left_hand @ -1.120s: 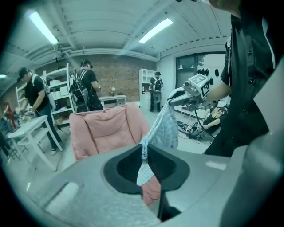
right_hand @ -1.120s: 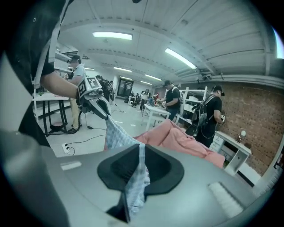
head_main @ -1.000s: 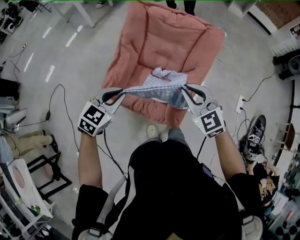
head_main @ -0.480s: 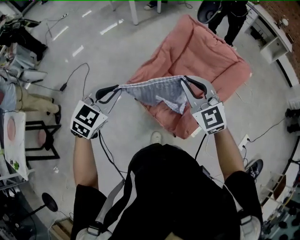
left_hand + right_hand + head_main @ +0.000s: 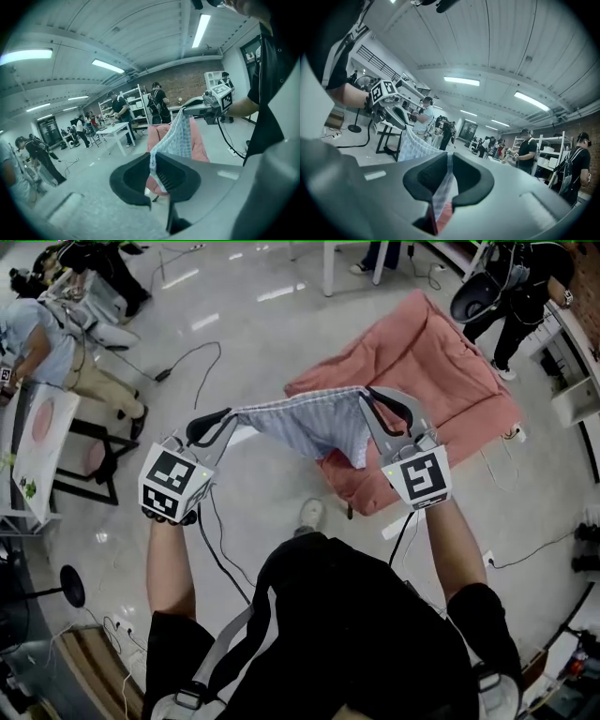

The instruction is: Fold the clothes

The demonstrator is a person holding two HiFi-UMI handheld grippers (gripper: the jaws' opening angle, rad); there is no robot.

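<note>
A light blue checked garment (image 5: 314, 423) hangs stretched in the air between my two grippers, sagging in the middle over the floor. My left gripper (image 5: 228, 415) is shut on its left edge and my right gripper (image 5: 367, 396) is shut on its right edge. In the left gripper view the garment (image 5: 176, 136) runs from the pinched jaws to the other gripper. In the right gripper view the cloth (image 5: 417, 145) leads away from the closed jaws toward the left gripper. Beyond and below lies the pink cushion (image 5: 422, 381) on the floor.
Cables (image 5: 202, 352) trail over the glossy floor. A seated person (image 5: 56, 343) is at the far left beside a white table (image 5: 37, 451). Another person (image 5: 511, 292) stands at the upper right by white shelves (image 5: 577, 395). A power strip (image 5: 398, 521) lies near my feet.
Both grippers have lifted the garment up off the pink cushion, and it now hangs taut in the air. My view has turned, so the cushion sits farther right.
</note>
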